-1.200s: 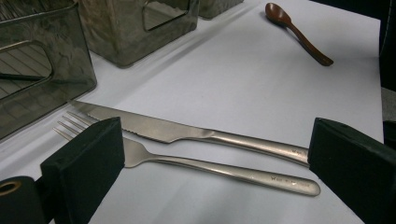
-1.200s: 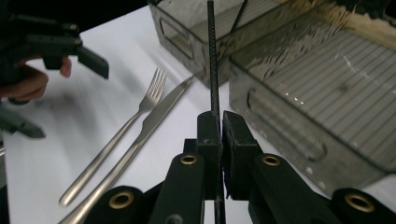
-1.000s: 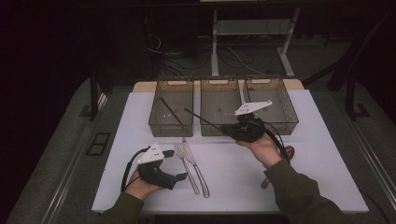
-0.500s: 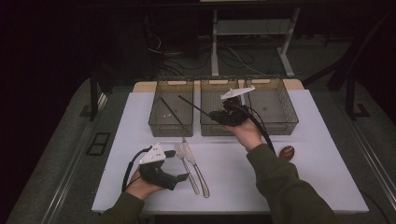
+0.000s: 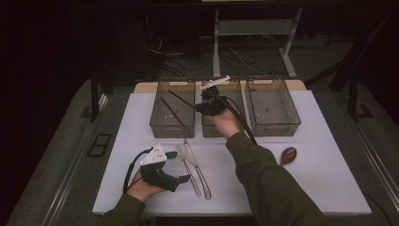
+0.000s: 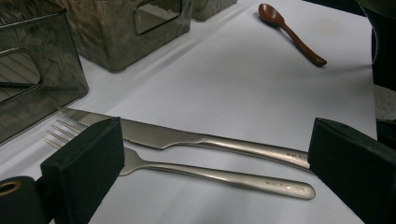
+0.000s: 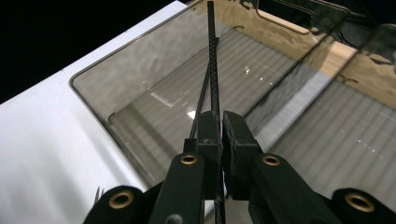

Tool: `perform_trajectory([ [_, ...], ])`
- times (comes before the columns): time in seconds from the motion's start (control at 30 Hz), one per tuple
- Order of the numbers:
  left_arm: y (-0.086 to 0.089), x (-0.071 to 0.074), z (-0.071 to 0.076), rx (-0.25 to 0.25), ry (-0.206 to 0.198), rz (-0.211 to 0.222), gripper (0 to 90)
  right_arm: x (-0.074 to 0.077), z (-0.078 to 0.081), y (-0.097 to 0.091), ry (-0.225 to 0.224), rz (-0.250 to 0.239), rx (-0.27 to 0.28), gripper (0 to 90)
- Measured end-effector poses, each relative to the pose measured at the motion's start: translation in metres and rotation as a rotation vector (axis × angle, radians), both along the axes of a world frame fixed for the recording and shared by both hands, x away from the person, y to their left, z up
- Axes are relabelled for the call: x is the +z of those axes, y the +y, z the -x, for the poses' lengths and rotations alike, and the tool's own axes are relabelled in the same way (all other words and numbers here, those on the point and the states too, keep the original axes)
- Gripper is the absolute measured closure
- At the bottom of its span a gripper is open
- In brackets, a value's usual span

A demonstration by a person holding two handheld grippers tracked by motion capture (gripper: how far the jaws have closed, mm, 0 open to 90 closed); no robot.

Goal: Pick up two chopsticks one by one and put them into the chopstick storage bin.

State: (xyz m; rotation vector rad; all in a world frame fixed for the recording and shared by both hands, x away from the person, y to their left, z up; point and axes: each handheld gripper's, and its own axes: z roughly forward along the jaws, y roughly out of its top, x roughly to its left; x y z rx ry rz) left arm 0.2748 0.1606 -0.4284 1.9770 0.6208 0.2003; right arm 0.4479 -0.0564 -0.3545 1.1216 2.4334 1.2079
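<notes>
My right gripper [image 5: 199,108] [image 7: 220,131] is shut on a thin black chopstick [image 5: 181,98] [image 7: 211,56], which juts out over the left clear bin [image 5: 171,128] [image 7: 91,74]. A second black chopstick [image 5: 174,114] [image 7: 201,105] lies slantwise inside that bin. My left gripper [image 5: 182,180] [image 6: 219,161] rests low near the table's front left, jaws wide open, nothing between the pads. Just ahead of it a steel fork [image 5: 186,168] [image 6: 210,174] and knife [image 5: 200,175] [image 6: 187,138] lie side by side on the white tabletop.
Two more clear bins, the middle one [image 5: 221,133] and the right one [image 5: 273,128], stand in a row at the back. A brown wooden spoon [image 5: 287,155] [image 6: 290,33] lies at the right. Dark floor, cables and table legs lie beyond the far edge.
My right hand has carried the chopstick leftward and away, from in front of the right bins to over the left and middle bins. The left hand has stayed put.
</notes>
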Motion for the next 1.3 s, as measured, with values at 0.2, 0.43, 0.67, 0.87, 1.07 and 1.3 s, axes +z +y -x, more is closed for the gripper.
perform_trajectory([
  [0.2, 0.001, 0.001, 0.000, -0.004, -0.001, -0.006, 2.8, -0.007, -0.012, 0.024, 0.020, 0.025, -0.008, 84.9],
  [0.43, 0.000, 0.001, 0.001, -0.007, -0.006, -0.001, 2.8, -0.012, -0.023, 0.042, 0.032, 0.049, -0.028, 84.9],
  [0.67, -0.001, 0.001, 0.001, -0.010, -0.005, -0.002, 2.8, -0.020, -0.030, 0.059, 0.052, 0.061, -0.036, 84.7],
  [0.87, -0.001, 0.001, 0.001, -0.009, -0.005, -0.001, 2.8, -0.026, -0.030, 0.065, 0.058, 0.063, -0.014, 81.4],
  [1.07, -0.001, 0.001, 0.001, -0.008, -0.005, -0.002, 2.8, -0.021, -0.028, 0.062, 0.060, 0.036, 0.009, 70.2],
  [1.3, 0.000, 0.001, 0.002, -0.006, -0.009, -0.005, 2.8, -0.014, -0.022, 0.051, 0.068, -0.012, 0.054, 56.5],
])
